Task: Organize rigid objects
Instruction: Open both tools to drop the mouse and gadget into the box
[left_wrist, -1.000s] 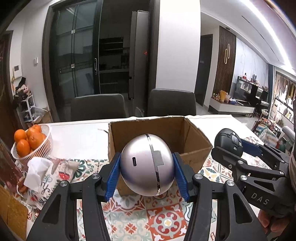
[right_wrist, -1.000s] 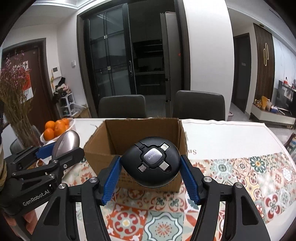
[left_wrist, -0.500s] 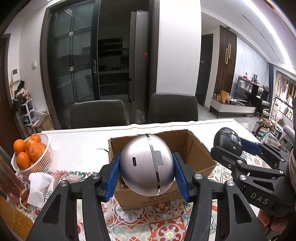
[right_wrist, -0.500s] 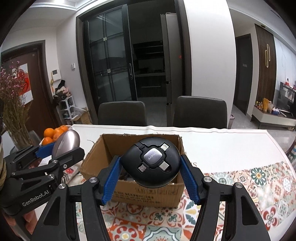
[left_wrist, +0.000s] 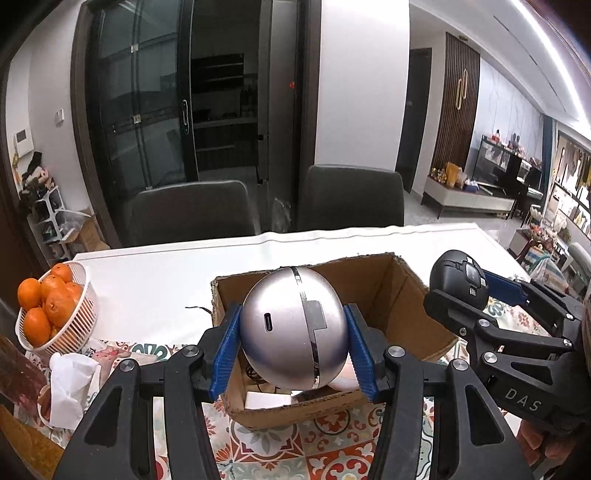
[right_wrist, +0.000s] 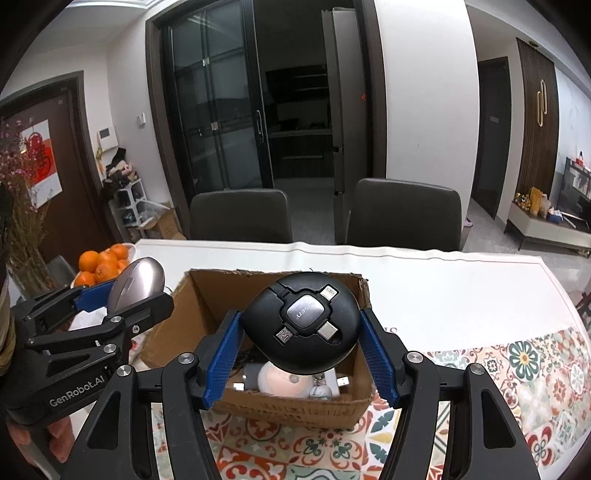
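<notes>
My left gripper (left_wrist: 293, 341) is shut on a silver egg-shaped gadget (left_wrist: 291, 328), its blue pads pressed against both sides. It hangs over the open cardboard box (left_wrist: 417, 306). My right gripper (right_wrist: 301, 341) is shut on a round black cable case (right_wrist: 301, 328) with several plug heads on its face, held above the same cardboard box (right_wrist: 295, 408). From the right wrist the left gripper (right_wrist: 122, 291) with the silver gadget (right_wrist: 136, 282) shows at the left. From the left wrist the right gripper (left_wrist: 461, 286) and the black case (left_wrist: 456, 275) show at the right. Small gadgets lie inside the box.
A white basket of oranges (left_wrist: 48, 302) stands at the table's left, with a crumpled tissue (left_wrist: 70, 387) in front of it. Two dark chairs (right_wrist: 240, 214) stand behind the white table (right_wrist: 461, 291). A patterned cloth (right_wrist: 535, 369) covers the near part. Dried flowers (right_wrist: 18, 206) rise at far left.
Both grippers moved forward over the box with their loads. The box now sits lower in both views and its inside shows. Neither grip changed.
</notes>
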